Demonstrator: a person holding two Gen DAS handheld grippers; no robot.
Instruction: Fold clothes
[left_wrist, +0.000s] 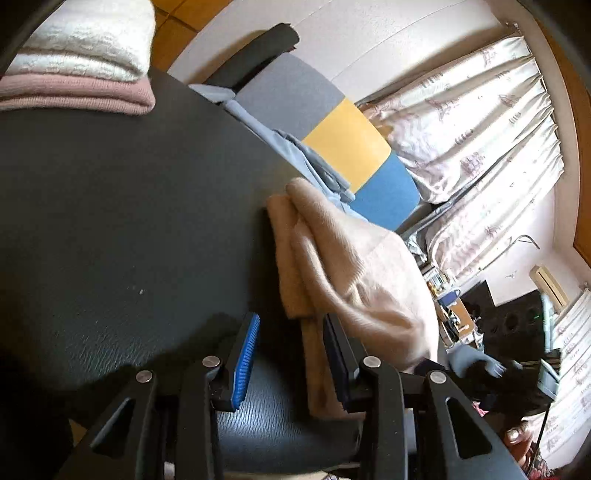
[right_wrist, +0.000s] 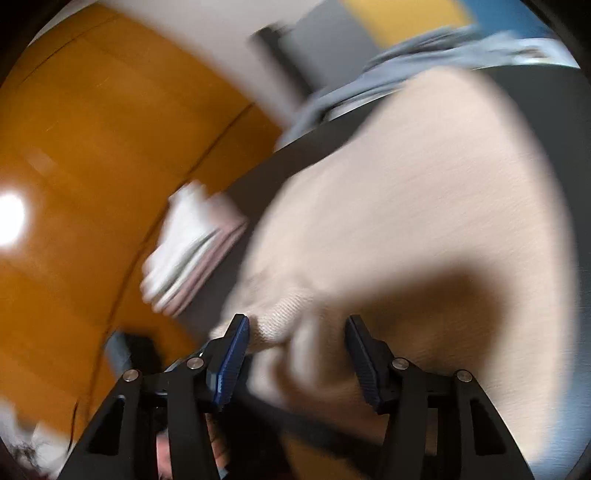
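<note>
A: Beige sweater (left_wrist: 343, 258) lies bunched on the dark table (left_wrist: 110, 221), near its right edge, part of it hanging past the left gripper (left_wrist: 291, 354).

B: Fingers?

A: Left gripper's fingers apart, cloth running between them and against the right one, not pinched. Right gripper (right_wrist: 295, 347) also spread wide, a fold of the sweater (right_wrist: 388, 206) between the pads, nothing clamped.

B: Risks?

A: Right view is smeared, so that hand looks to be moving fast; closing now could grab a lump, not one edge. The hanging part may drag the sweater off the table.

B: Anything else nearby?

A: Folded stack (left_wrist: 81, 62) at the far left, blue garment (left_wrist: 288, 147) behind; a wide sweep could knock either.
</note>
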